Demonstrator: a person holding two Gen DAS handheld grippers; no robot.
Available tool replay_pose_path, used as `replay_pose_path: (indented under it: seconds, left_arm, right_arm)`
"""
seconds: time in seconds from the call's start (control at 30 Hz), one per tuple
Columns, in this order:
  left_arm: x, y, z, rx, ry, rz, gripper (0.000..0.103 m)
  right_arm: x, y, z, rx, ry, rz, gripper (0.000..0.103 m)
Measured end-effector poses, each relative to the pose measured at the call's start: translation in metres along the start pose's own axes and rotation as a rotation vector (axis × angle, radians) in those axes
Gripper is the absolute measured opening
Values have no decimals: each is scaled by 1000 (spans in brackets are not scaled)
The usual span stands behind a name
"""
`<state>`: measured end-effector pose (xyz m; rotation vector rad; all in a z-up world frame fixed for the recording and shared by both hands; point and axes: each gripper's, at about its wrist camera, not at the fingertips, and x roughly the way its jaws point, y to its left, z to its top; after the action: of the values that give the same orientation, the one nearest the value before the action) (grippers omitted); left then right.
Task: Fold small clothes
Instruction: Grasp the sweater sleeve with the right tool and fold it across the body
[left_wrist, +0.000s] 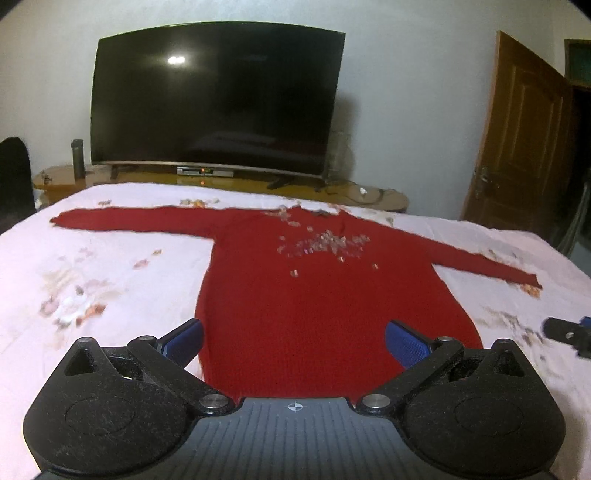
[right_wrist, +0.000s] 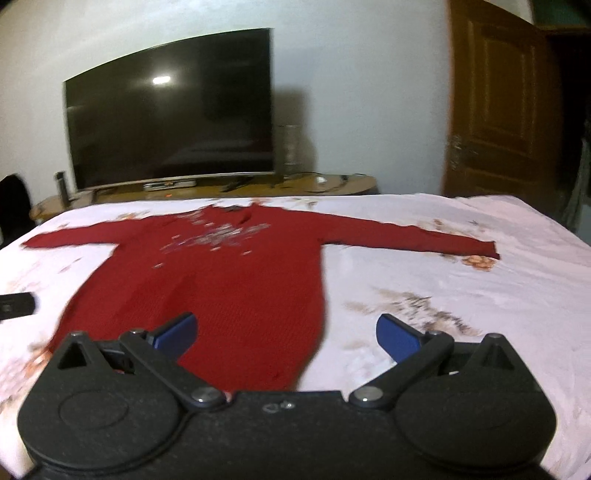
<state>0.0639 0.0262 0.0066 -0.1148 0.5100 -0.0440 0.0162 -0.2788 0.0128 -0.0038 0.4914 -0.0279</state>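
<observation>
One red sweater (left_wrist: 317, 295), one bed (left_wrist: 110, 266), one television (left_wrist: 218, 99), one door (left_wrist: 517, 133), two hand-held grippers (left_wrist: 293, 341) (right_wrist: 284, 332).

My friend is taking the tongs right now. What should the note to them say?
Left tongs: open, holding nothing, hovering over the bottom hem of the red knit long-sleeved sweater.
Right tongs: open, holding nothing, over the sweater's hem corner on that side.
The sweater lies flat, front up, on the pale pink flowered bedsheet, both sleeves spread straight out, neck toward the black television.
Done: sweater spread out.
Left: every fold. No sleeve or side is turned in yet.
</observation>
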Motion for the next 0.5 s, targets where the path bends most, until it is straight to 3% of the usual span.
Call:
replay_pose_path:
  seconds: [0.1,0.2,0.27,0.37,0.5]
  left_arm:
    - [28,2,18,-14,-23,1,103]
    - [58,6,28,-93,-99,15,103]
    - [87,7,37,-133,-77,28,103]
    - [134,-4,48,-56,-31,94,103]
    - [196,-16,56,-20,54,85,103]
  right_arm:
    - [24,-32,18,48,-9,-33,103]
    - [60,-80,38,164,-23,-81,102]
    - [91,-121,50,263,-27,-132,99]
    - [137,-180,60,386,-32,-175,62]
    - [203,-260,60,586,-21,-215,48]
